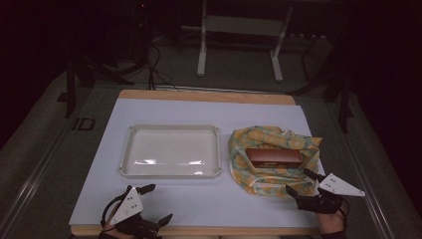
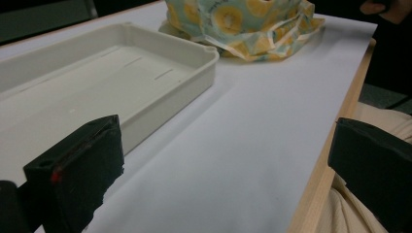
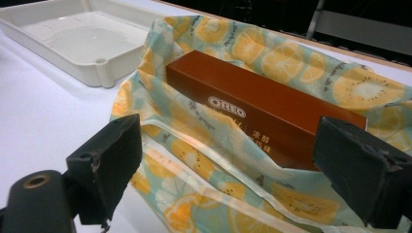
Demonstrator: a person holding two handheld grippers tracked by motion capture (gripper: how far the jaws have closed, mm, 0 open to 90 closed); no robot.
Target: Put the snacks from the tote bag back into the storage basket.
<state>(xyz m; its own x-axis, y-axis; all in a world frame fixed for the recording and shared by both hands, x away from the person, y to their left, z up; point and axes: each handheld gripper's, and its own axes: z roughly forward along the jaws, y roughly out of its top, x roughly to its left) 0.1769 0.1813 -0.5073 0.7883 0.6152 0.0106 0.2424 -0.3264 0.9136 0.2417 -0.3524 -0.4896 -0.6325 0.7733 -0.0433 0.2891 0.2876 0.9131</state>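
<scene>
The right claw hovers low over the near right part of the table, its jaws spread wide and gripping nothing. Directly ahead of it, just beyond the jaw tips, lies a brown Oreo biscuit box, long and narrow, resting flat on its side. The box sits inside a fruit-print bag, pale green with orange and kiwi slices, whose mouth has slumped open toward the claw. That open mouth is likely why the claw is held here: from this side the box can be reached without lifting the bag's thin film first. In the right gripper view the box runs across the gap between the jaws, so its narrow width looks ready to be taken between them. The bag's near edge lies just under the jaws, and could get pinched along with the box.

To the right claw's left, beyond the bag, stands a shallow white plastic tray, empty. It appears to be the place meant for the box.

The left claw rests at the near left edge of the table, well apart from the bag, jaws also spread and empty. The tray's near wall is just ahead of it, leaving the tray clear for the other hand.
</scene>
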